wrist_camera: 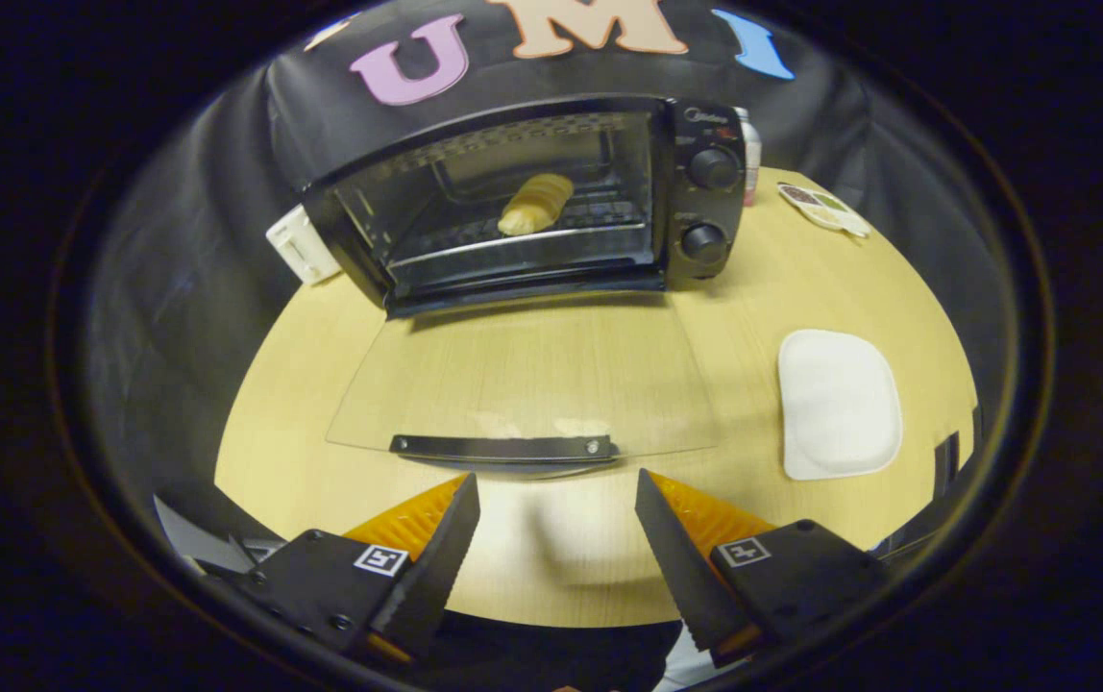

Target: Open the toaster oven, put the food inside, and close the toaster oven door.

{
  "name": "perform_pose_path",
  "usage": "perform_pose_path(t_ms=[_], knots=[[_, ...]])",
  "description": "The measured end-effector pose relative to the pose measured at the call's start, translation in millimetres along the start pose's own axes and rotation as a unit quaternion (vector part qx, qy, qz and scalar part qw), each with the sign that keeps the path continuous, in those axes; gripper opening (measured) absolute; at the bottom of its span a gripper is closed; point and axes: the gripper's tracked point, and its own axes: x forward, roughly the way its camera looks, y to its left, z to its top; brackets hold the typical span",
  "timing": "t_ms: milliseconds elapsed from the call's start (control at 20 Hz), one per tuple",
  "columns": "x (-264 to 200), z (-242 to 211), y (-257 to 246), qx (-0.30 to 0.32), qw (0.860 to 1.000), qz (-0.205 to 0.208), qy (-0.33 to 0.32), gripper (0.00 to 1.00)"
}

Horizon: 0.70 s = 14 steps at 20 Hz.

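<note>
The single view rides on the gripper, looking forward and somewhat down along its two spread fingers over the wooden table. Well beyond the fingers stands the toaster oven, its interior faced nearly head-on. Fisheye bending makes its nearness hard to judge, perhaps moderately close.

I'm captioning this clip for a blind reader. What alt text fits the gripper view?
A toaster oven stands open on a wooden table, a bread roll on its rack and its glass door folded down flat. The open gripper hovers empty just before the door's handle; a white plate lies beside.
</note>
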Motion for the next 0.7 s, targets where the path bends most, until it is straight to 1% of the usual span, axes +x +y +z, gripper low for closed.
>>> perform_pose_path(t_ms=[150,350,450,700], knots=[[16,-7,8,-0.012,1.0,0.0,0.017,1.0],[29,-15,8,-0.028,0.999,-0.012,0.038,1.0],[29,-15,5,-0.046,0.998,-0.016,0.034,1.0],[22,-12,7,-0.034,0.999,-0.017,0.033,0.99]])
